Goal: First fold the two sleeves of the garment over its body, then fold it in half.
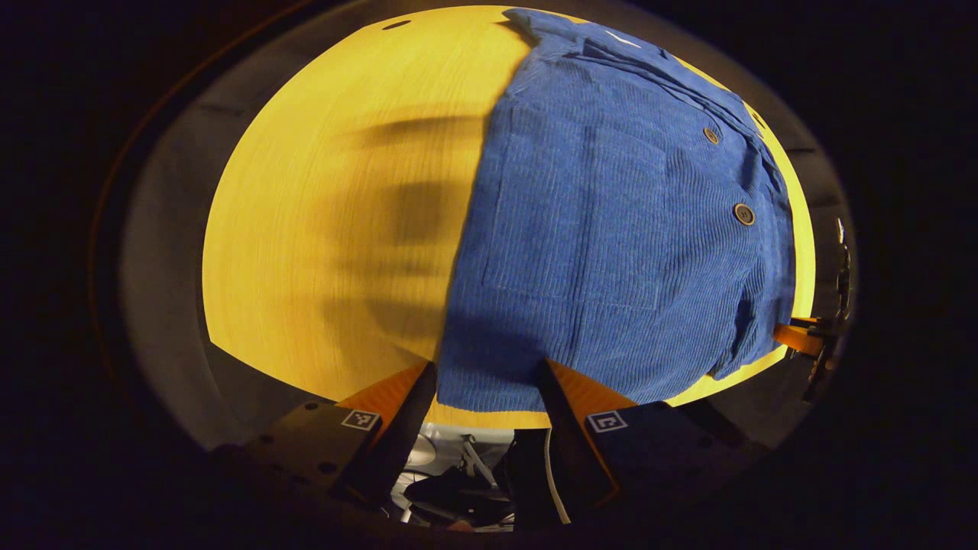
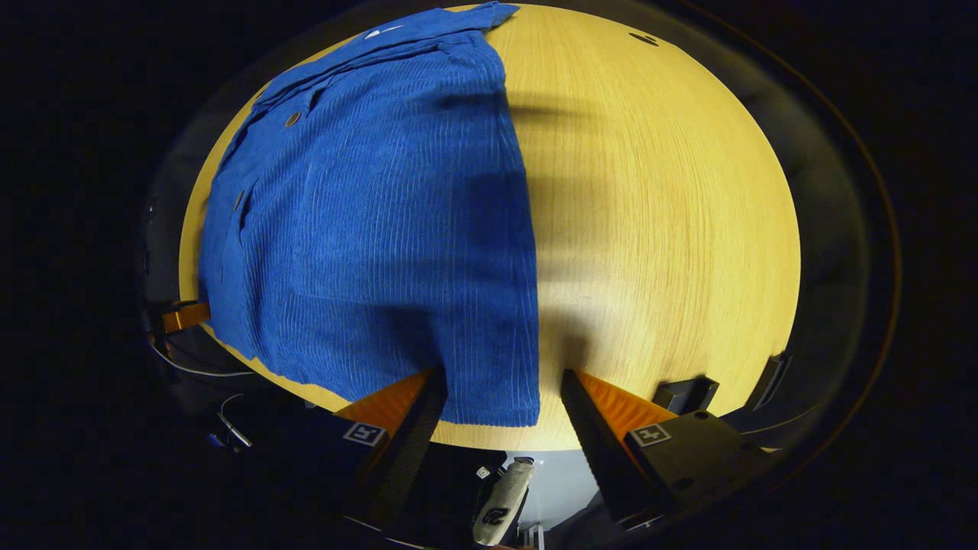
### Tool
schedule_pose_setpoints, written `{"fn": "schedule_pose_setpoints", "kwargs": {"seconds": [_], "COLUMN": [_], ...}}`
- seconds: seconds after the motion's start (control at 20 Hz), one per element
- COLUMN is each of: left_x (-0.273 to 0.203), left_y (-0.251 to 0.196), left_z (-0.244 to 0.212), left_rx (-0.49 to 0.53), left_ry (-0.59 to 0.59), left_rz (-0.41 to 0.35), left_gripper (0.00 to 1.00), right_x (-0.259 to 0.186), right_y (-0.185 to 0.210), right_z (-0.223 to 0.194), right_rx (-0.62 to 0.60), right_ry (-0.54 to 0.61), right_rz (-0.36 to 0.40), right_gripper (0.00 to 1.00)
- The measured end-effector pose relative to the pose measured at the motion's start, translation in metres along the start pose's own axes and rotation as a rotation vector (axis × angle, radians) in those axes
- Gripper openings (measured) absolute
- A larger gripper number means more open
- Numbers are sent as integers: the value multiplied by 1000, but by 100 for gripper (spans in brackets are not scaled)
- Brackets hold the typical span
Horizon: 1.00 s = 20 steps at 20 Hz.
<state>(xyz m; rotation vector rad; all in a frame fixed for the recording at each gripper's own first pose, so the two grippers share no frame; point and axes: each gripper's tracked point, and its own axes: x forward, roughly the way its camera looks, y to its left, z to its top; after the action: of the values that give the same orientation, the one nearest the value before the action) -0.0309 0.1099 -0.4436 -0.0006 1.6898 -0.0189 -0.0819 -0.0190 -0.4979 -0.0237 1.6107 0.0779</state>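
One blue corduroy garment [image 1: 611,229] lies flat on a round yellow wooden table [image 1: 328,214], its hem at the near rim where two handheld grippers wait. In the left gripper view, the left gripper [image 1: 489,382] hangs at the table's edge with its fingers spread apart, the garment's lower left corner lying in the gap between them; nothing is clamped. To the left of the cloth a broad stretch of bare tabletop runs out to the curved rim, crossed by blurred shadows. In the right gripper view, the right gripper [image 2: 500,389] likewise stands open, the garment's lower right corner [image 2: 504,412] reaching down between its fingers, and an equally wide bare stretch of tabletop [image 2: 665,214] opens on the right. The garment's long axis runs from the hem at the near rim away to the collar [image 1: 565,34] at the far rim. Its side edges look straight, sleeves seemingly folded in. Two buttons [image 1: 743,214] show along the front in the left gripper view. The other gripper's finger [image 1: 795,336] peeks in at that view's right edge.
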Motion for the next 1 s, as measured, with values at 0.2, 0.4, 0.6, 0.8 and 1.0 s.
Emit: {"fn": "schedule_pose_setpoints", "kwargs": {"seconds": [0.2, 0.4, 0.6, 0.8, 1.0], "left_x": [0, 0, 1, -33, -104], "left_y": [-18, -27, -31, -37, -42], "left_z": [3, 6, 6, 17, 54], "left_rx": [53, 143, 80, 60, 72], "left_ry": [8, -30, -61, -155, -316], "left_rz": [-8, 13, -55, -117, -178], "left_gripper": [50, 8, 0, 0, 0], "right_x": [-1, 0, 0, -29, -86], "right_y": [18, 30, 30, 33, 35], "right_z": [0, 1, 6, 10, 44], "right_rx": [-10, -15, 82, 114, 118], "right_ry": [-8, -36, -56, -89, -191], "right_rz": [30, 67, 166, 227, 288], "right_gripper": [87, 14, 5, 5, 5]}}
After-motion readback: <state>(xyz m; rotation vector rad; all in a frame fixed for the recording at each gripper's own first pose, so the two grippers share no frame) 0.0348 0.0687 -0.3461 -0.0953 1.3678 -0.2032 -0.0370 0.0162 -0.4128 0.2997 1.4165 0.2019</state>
